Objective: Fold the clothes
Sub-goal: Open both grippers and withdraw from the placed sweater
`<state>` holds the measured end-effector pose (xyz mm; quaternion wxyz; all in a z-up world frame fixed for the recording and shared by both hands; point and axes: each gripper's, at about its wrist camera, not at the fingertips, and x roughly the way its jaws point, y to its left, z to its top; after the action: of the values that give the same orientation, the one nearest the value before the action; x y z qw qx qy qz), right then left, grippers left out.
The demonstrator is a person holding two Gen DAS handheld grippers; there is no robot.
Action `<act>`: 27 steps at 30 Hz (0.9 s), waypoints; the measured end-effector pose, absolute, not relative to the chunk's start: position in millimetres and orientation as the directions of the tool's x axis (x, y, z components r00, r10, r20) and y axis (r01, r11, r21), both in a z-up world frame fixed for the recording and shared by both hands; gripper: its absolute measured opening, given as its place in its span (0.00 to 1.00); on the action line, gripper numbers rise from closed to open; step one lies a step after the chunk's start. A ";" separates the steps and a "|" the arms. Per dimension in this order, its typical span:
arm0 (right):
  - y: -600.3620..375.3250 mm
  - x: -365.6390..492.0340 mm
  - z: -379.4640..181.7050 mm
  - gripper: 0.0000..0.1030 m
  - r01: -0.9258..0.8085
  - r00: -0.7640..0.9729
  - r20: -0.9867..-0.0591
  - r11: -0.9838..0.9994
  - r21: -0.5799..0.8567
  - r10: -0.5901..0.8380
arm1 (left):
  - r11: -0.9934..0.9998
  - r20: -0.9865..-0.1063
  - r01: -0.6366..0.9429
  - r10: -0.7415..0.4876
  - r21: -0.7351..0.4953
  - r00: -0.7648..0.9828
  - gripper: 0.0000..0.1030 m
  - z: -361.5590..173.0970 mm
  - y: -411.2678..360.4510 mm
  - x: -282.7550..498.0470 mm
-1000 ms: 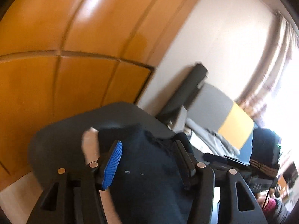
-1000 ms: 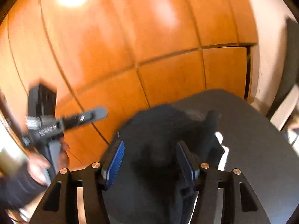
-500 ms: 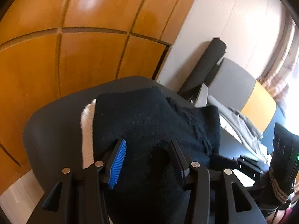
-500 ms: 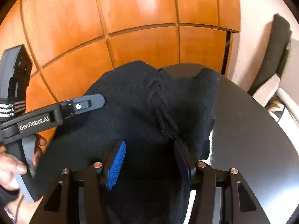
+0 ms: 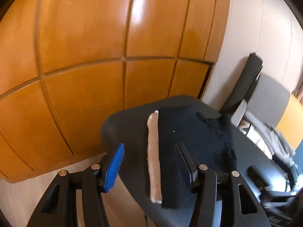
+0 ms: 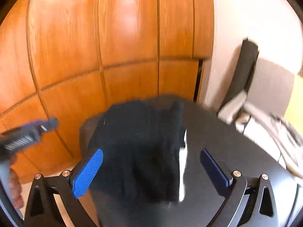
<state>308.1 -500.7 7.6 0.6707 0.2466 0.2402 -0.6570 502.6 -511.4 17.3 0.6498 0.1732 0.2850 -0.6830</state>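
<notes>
Now, progress: we judge the fold all but finished, since the black garment (image 5: 191, 132) lies in a compact, roughly rectangular stack on the dark counter (image 5: 125, 126) and neither tool has hold of it.
Left to do: perhaps a squaring of the ragged far edge, or moving on to another piece; we cannot tell from these views whether more clothes wait.
Where it lies: flat near the counter's far-left edge, in front of the orange wood panels (image 5: 85, 43), with bare counter around it on the right.
How it looks: dark knit, matte and thick, folded in layers; a pale, cream strip (image 5: 154, 155) shows along its left side, lining or a second cloth, we cannot say which.
Far corner: a looser, bunched bit of knit sticks up at the back right.
Left hand-held gripper (image 5: 151, 167): jaws spread wide, empty, hovering over the garment's near edge, not pinching it.
Right hand-held gripper (image 6: 151, 170): likewise spread wide and empty, above the garment (image 6: 140, 138); that view is motion-blurred.
Also visible: the person's hand (image 6: 14, 187) at the right view's left edge.
</notes>
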 end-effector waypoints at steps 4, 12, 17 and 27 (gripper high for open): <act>-483.2 316.0 7.2 1.00 0.996 -0.087 -0.676 -0.083 -0.038 -0.732 | 0.015 -0.535 1.000 -0.845 -0.021 0.001 0.48 28.6 -471.0 498.3; -445.6 333.6 34.9 1.00 0.973 -0.230 -0.569 -0.195 -0.124 -0.790 | -0.080 -0.534 0.996 -0.844 0.042 -0.046 0.40 53.6 -445.0 485.2; -436.9 343.2 41.3 1.00 0.973 -0.231 -0.561 -0.179 -0.147 -0.795 | -0.106 -0.575 0.994 -0.814 0.007 -0.083 0.40 50.9 -444.1 486.8; -442.3 350.0 36.1 1.00 0.979 -0.201 -0.587 -0.148 -0.137 -0.784 | -0.161 -0.628 0.986 -0.764 -0.043 -0.151 0.40 37.2 -458.0 470.5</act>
<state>350.0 -442.3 36.1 0.6018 0.1931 0.2524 -0.7327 470.5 -458.0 37.2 0.6052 0.2407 0.2311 -0.7227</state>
